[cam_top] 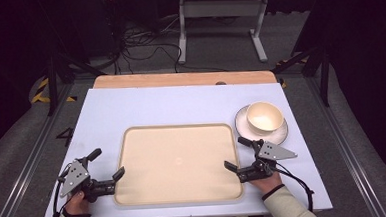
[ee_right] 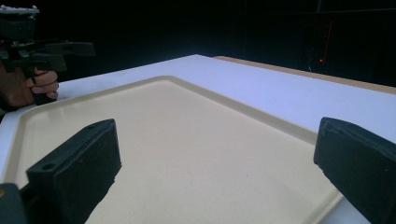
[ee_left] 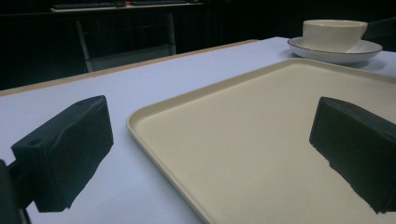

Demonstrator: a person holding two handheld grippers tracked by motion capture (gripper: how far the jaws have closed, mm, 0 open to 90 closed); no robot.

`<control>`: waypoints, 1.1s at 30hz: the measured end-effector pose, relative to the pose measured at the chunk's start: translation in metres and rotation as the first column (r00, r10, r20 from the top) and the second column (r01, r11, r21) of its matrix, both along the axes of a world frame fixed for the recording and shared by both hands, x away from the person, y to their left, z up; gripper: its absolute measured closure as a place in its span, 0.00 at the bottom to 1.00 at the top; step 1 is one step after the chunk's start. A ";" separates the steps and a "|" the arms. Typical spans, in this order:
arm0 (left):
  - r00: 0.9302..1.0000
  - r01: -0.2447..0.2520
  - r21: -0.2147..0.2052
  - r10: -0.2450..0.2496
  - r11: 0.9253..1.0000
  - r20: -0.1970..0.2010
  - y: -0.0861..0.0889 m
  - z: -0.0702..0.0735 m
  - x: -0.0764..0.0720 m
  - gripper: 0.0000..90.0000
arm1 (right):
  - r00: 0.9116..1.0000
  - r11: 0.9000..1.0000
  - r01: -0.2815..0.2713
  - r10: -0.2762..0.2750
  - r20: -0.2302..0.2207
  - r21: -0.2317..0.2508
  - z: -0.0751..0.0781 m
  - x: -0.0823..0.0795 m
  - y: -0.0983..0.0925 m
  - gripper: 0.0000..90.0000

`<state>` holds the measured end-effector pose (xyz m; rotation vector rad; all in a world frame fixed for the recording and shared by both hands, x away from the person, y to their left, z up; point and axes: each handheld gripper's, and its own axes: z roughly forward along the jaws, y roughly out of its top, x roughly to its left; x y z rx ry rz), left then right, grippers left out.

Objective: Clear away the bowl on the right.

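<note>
both tongs sit at the desk's near edge, one at each short side of the beige tray. left gripper is released, its jaws wide apart across the tray's left rim. right gripper is released too, jaws spread at the tray's right rim, nothing between them. beyond it, near the desk's right edge, a cream bowl stands on a dark-rimmed saucer.

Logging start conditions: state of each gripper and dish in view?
Left gripper: open, holding nothing, at the tray's left edge.
Right gripper: open, holding nothing, at the tray's right edge.
Tray: flat, nothing on it.
Bowl: upright on the saucer.
Saucer: flat on the table.
</note>
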<state>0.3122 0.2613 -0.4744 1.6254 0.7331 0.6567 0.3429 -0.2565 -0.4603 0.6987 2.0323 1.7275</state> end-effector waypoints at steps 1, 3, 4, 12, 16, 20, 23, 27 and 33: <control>1.000 0.000 0.000 0.000 1.000 0.000 0.000 0.000 0.000 0.00 | 1.000 1.000 -0.002 0.002 0.003 -0.008 0.000 0.000 0.001 0.01; 1.000 0.000 0.001 0.000 1.000 0.000 0.000 0.000 0.000 0.00 | 1.000 1.000 -0.002 0.002 0.003 -0.008 0.000 0.000 0.001 0.01; 1.000 0.000 0.001 0.000 1.000 0.000 0.000 0.000 0.000 0.00 | 1.000 1.000 -0.001 0.001 0.000 -0.006 0.000 0.000 0.000 0.01; 1.000 0.000 0.001 0.000 1.000 0.000 0.000 0.000 0.000 0.00 | 1.000 1.000 -0.001 0.001 -0.002 -0.002 0.000 0.000 0.000 0.01; 1.000 -0.002 0.000 0.002 1.000 0.005 0.000 0.000 0.000 0.00 | 1.000 1.000 0.002 -0.002 -0.012 0.000 0.000 0.001 0.000 0.01; 1.000 0.000 0.000 0.000 1.000 0.001 0.000 0.000 0.000 0.00 | 1.000 1.000 -0.001 0.001 -0.015 -0.001 0.000 0.001 0.000 0.01; 1.000 0.001 0.001 -0.001 1.000 0.000 0.000 0.000 0.000 0.00 | 1.000 1.000 0.001 -0.001 -0.025 0.000 0.001 0.002 0.000 0.01; 1.000 -0.001 -0.002 0.001 1.000 -0.004 0.000 0.000 0.000 0.00 | 0.999 1.000 0.003 -0.004 -0.052 -0.015 0.003 0.003 0.000 0.01; 1.000 0.001 0.000 -0.001 1.000 -0.003 0.000 0.000 0.000 0.00 | 0.996 0.999 -0.004 0.001 -0.092 -0.039 0.017 0.003 0.002 0.01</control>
